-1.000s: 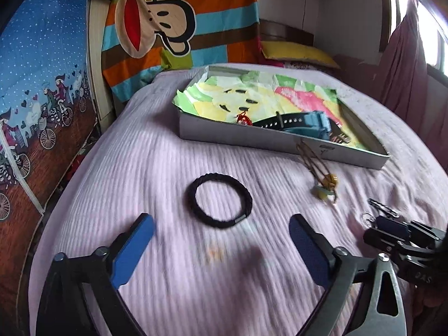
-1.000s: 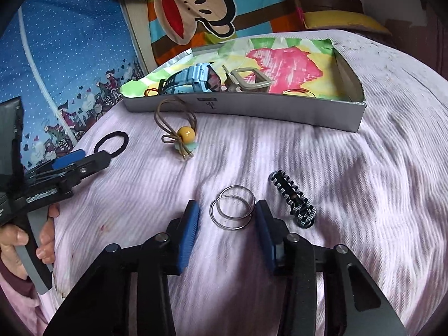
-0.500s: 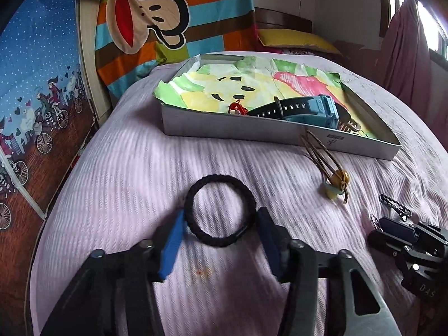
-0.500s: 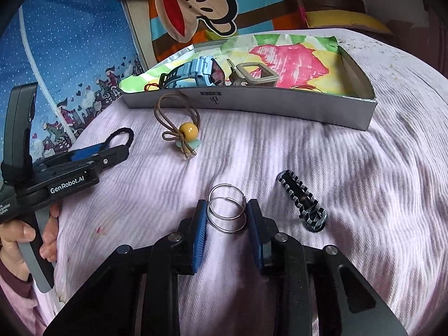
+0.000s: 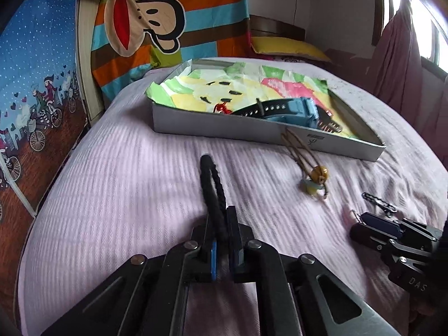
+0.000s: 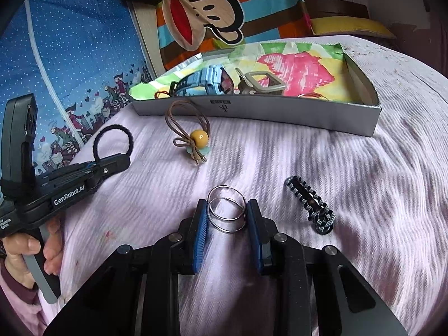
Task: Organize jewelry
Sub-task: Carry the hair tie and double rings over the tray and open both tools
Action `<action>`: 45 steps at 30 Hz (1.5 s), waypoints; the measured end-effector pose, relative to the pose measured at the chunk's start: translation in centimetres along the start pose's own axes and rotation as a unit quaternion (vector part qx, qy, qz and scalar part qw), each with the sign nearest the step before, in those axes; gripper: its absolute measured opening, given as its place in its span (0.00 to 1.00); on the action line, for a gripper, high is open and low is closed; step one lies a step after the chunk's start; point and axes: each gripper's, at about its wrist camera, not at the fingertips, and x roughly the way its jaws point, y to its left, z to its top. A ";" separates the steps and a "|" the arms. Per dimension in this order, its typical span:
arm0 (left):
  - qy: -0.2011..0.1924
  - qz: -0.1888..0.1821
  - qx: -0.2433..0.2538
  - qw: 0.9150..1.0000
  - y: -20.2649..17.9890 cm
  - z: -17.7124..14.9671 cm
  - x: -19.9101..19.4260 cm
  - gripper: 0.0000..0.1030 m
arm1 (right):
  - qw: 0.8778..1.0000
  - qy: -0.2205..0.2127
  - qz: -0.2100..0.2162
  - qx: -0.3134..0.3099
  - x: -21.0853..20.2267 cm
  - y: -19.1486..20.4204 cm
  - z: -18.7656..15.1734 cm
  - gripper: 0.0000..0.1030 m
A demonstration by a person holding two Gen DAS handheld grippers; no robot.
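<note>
Black braided bracelet [image 5: 212, 193] is standing on edge, squeezed flat between the fingers of the left gripper [image 5: 221, 240], which is closing tightly on it over the pink bedspread [image 5: 112, 196]. Right gripper [image 6: 227, 224] is sitting narrowly apart around two silver hoops [image 6: 225, 212], its pads touching their sides. At 2 o'clock from the hoops, one striped hair clip [image 6: 310, 204] is lying; at 11 o'clock, one beaded hair tie [image 6: 193, 137]. One grey tray [image 6: 280, 114] is holding one blue watch [image 6: 201, 82].
</note>
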 end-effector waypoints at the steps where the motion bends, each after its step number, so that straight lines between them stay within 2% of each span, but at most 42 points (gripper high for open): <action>1: -0.004 -0.005 -0.001 1.000 0.0 0.0 -0.3 0.06 | 1.000 -0.002 0.001 0.001 -0.1 0.0 0.0 0.24; 5: -0.027 -0.032 -0.002 0.999 -0.3 -0.3 -1.6 0.06 | 1.000 -0.017 0.003 0.001 -0.9 0.0 0.2 0.24; 14: -0.062 -0.043 0.028 0.997 -2.4 0.3 -4.0 0.06 | 0.997 -0.079 -0.004 -0.013 -3.3 0.1 1.7 0.24; 22: -0.086 -0.042 0.024 0.995 -3.4 4.2 -3.6 0.06 | 0.988 -0.145 -0.045 -0.024 -4.8 -1.5 4.2 0.24; 27: -0.094 -0.034 0.023 0.995 -4.3 7.1 -2.4 0.06 | 0.983 -0.168 -0.071 -0.014 -4.7 -3.2 5.9 0.24; 30: -0.089 -0.031 0.030 0.995 -5.0 8.8 -1.3 0.06 | 0.982 -0.168 -0.081 -0.012 -4.1 -3.9 7.0 0.24; 35: -0.058 -0.025 0.020 0.998 -5.1 11.4 1.4 0.06 | 0.984 -0.155 -0.081 -0.023 -2.6 -4.1 8.1 0.24; 42: 0.000 -0.021 0.015 1.000 -5.4 12.9 4.6 0.06 | 0.988 -0.126 -0.078 -0.031 -1.2 -3.8 7.9 0.24; 45: 0.011 -0.021 0.015 1.000 -5.8 12.6 5.3 0.06 | 0.989 -0.123 -0.075 -0.027 -1.2 -4.0 7.8 0.24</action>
